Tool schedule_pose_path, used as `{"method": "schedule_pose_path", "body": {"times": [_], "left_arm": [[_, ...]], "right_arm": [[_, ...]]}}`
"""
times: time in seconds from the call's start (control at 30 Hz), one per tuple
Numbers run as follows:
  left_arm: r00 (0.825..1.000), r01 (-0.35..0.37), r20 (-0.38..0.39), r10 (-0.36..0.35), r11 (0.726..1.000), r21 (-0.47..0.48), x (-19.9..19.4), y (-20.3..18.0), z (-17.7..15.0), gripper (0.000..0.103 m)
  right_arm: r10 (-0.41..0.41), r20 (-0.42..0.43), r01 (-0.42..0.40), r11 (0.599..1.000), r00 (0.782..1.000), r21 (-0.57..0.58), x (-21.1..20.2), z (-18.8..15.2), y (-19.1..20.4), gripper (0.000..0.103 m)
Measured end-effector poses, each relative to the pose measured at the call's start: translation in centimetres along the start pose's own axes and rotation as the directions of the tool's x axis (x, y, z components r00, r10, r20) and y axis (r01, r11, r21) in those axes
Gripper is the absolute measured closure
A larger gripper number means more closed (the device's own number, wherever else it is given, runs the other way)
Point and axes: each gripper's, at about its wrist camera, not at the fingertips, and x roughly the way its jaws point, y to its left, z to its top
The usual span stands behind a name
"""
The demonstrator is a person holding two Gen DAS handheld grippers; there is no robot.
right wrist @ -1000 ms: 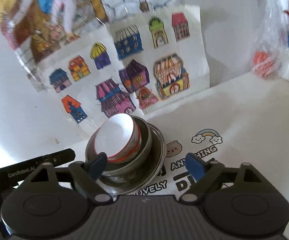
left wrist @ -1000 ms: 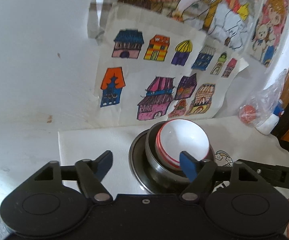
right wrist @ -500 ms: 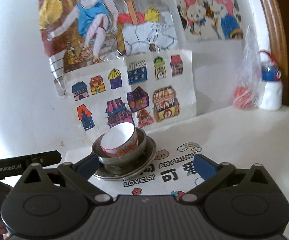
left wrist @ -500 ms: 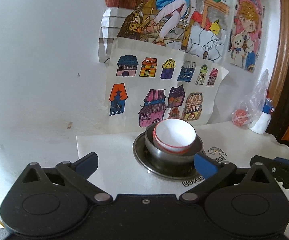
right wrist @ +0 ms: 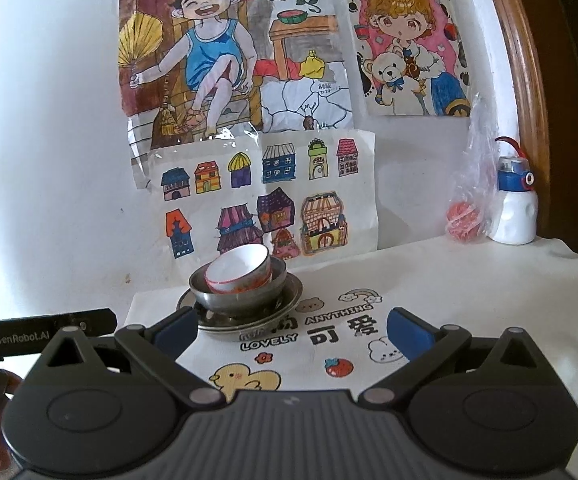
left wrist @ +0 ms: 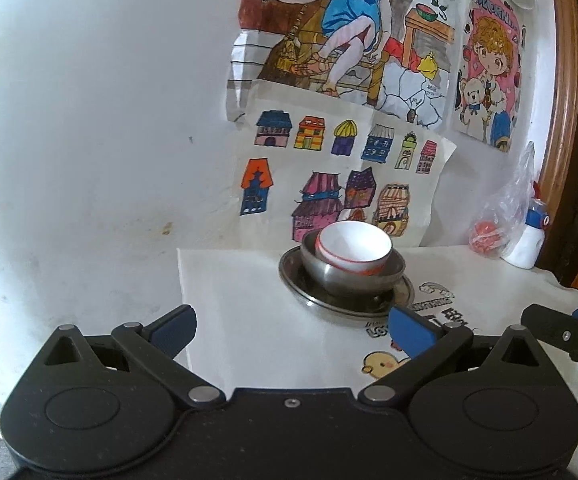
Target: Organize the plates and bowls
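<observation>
Centrally, a white bowl [left wrist: 355,249] sat tilted in a steel bowl [left wrist: 349,276] on a plate [left wrist: 345,305]. My left gripper [left wrist: 291,326] and right gripper [right wrist: 291,328] gaped empty.

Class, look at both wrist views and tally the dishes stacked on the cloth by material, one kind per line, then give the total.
Steel plate: 1
Steel bowl: 1
White ceramic bowl with red bands: 1
Total: 3 dishes, nested in one stack; the white bowl sits tilted.

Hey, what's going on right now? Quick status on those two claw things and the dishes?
Left gripper open, empty. Right gripper open, empty. White bowl tilted in steel bowl on steel plate. Nothing in the way.
</observation>
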Motion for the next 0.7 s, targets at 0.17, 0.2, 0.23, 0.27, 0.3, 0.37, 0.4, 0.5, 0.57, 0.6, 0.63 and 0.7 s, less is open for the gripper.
{"method": "schedule_pose_path", "body": {"times": [0.17,0.2,0.23,0.27,0.3,0.37,0.4,0.5,0.57,0.6,0.63,0.7], "left_arm": [[0.999,-0.033,0.019,0.033,0.999,-0.016,-0.8,0.3,-1.3,0.001],[0.999,-0.038,0.021,0.038,0.999,-0.018,-0.9,0.4,-1.5,0.001],[0.999,-0.043,0.023,0.044,0.999,-0.019,-1.0,0.4,-1.7,0.001],[0.999,-0.047,0.025,0.047,0.999,-0.019,-1.1,0.4,-2.0,0.001],[0.998,-0.049,0.027,0.05,0.999,-0.017,-1.2,0.4,-2.2,0.001],[0.998,-0.055,0.032,0.055,0.998,-0.015,-1.2,0.5,-2.5,0.001],[0.998,-0.059,0.034,0.059,0.998,-0.016,-1.2,0.5,-2.6,0.001],[0.998,-0.056,0.035,0.057,0.998,-0.019,-1.1,0.5,-2.9,0.001],[0.998,-0.055,0.034,0.056,0.998,-0.015,-1.1,0.5,-3.0,0.001],[0.998,-0.056,0.037,0.057,0.998,-0.014,-1.0,0.4,-3.0,0.001],[0.997,-0.058,0.041,0.058,0.998,-0.013,-1.1,0.4,-3.1,0.001],[0.997,-0.059,0.042,0.06,0.998,-0.012,-1.0,0.4,-3.1,0.001]], "right_arm": [[-0.003,-0.001,0.003,1.0,1.0,0.02,-0.4,-1.4,-0.1,0.0],[-0.005,-0.001,0.005,1.0,1.0,0.027,-0.4,-1.6,-0.2,0.0],[-0.007,-0.004,0.007,0.999,1.0,0.036,-0.4,-1.8,-0.3,0.0],[-0.008,-0.004,0.008,0.999,1.0,0.043,-0.5,-2.0,-0.4,0.0],[-0.01,-0.004,0.01,0.999,1.0,0.051,-0.5,-2.1,-0.5,0.0],[-0.013,-0.004,0.013,0.998,1.0,0.067,-0.5,-2.3,-0.7,0.0],[-0.013,-0.006,0.013,0.997,1.0,0.072,-0.5,-2.3,-0.8,0.0],[-0.008,-0.023,0.01,0.997,1.0,0.081,-0.3,-2.6,-0.9,0.0],[0.005,-0.04,-0.001,0.997,0.999,0.082,-0.2,-2.6,-0.9,0.0],[0.009,-0.044,-0.006,0.997,0.999,0.08,-0.2,-2.7,-0.9,0.0],[0.012,-0.047,-0.008,0.997,0.999,0.076,-0.1,-2.7,-0.9,0.0],[0.014,-0.051,-0.011,0.997,0.999,0.071,-0.1,-2.7,-0.8,0.0]]}}
